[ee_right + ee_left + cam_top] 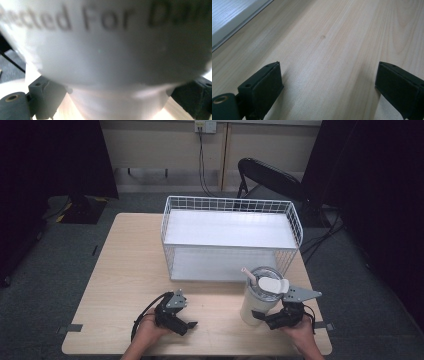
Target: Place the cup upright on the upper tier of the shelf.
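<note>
Two grippers are working the near edge of the table [125, 270]. We are holding the right gripper [266, 319] against the lower body of the white tumbler [259, 301], jaws set on either side of its narrow base and apparently closing on it, probably because the waist down there is slim enough to span; whether the pads are pressing yet, we cannot tell. We are resting the left gripper [186, 325] low over bare wood, jaws spread wide and holding nothing, likely waiting as a spare hand.

The tumbler is standing upright near the table's front right, with a clear lid, a pale straw and dark lettering running around its wider upper wall. Farther back, the white wire basket [231, 205] is sitting mid-table, just beyond the tumbler.
</note>
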### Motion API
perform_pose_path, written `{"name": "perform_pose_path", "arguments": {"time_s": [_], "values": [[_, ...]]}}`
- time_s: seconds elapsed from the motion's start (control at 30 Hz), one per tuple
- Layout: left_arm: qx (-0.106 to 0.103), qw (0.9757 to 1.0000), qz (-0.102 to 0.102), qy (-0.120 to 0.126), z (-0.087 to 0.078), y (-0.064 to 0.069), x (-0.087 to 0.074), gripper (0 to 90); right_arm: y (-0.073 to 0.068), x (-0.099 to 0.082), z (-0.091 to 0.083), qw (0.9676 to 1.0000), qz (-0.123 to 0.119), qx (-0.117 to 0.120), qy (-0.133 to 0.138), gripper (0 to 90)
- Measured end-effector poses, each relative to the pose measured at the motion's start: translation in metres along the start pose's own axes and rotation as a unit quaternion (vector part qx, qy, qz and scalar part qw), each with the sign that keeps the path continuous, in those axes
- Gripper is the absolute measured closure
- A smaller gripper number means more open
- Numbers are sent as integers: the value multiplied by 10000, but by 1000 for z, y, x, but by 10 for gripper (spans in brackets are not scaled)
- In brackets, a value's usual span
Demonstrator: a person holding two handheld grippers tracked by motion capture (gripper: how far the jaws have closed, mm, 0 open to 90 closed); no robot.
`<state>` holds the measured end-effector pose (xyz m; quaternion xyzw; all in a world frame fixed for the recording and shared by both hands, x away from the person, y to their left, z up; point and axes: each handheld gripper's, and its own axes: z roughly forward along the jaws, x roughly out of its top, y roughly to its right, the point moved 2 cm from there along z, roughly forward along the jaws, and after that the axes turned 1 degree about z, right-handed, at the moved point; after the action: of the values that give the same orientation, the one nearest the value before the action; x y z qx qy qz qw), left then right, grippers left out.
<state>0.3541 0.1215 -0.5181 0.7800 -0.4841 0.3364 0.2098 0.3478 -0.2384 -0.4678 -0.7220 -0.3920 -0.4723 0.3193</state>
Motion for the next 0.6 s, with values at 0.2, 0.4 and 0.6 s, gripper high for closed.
{"name": "perform_pose_path", "arguments": {"time_s": [0.2, 0.4, 0.6], "values": [[2, 10000, -2, -2, 0, 0, 0, 65, -2, -3, 2, 9997, 35, -50, 223, 76], [6, 10000, -3, -7, 0, 0, 0, 65, -6, -3, 4, 9992, 70, -210, 320, 76], [6, 10000, -21, 5, 0, 0, 0, 64, -8, -4, 6, 9986, 115, -274, 438, 78]]}}
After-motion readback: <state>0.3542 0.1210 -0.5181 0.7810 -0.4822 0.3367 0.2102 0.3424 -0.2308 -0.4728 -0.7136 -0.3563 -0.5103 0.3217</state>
